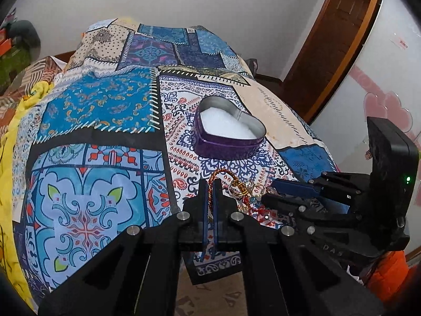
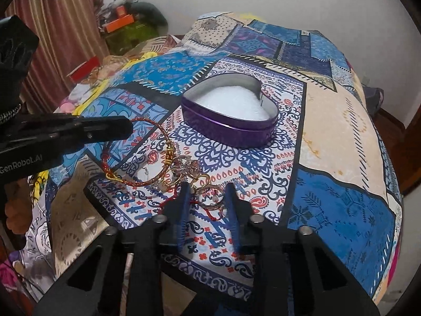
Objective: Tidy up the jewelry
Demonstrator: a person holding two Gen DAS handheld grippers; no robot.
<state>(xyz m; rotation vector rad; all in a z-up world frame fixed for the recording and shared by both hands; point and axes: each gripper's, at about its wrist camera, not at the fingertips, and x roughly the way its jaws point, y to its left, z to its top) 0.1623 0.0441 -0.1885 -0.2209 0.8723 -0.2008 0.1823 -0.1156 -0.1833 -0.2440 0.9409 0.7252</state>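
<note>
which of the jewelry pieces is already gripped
The red-and-gold braided cord bracelet, pinched in the shut left gripper. The gold rings and thin red string lie loose on the cloth.

Two close, low views; shared tin (image 1: 229,134)

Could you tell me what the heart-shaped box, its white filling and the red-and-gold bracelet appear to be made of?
Heart-shaped box: probably tin, with glossy purple outside and dull silver inner wall.
White filling: likely foam, matte and faintly sparkly.
Bracelet: braided cord, red and gold strands twisted with knots.
</note>
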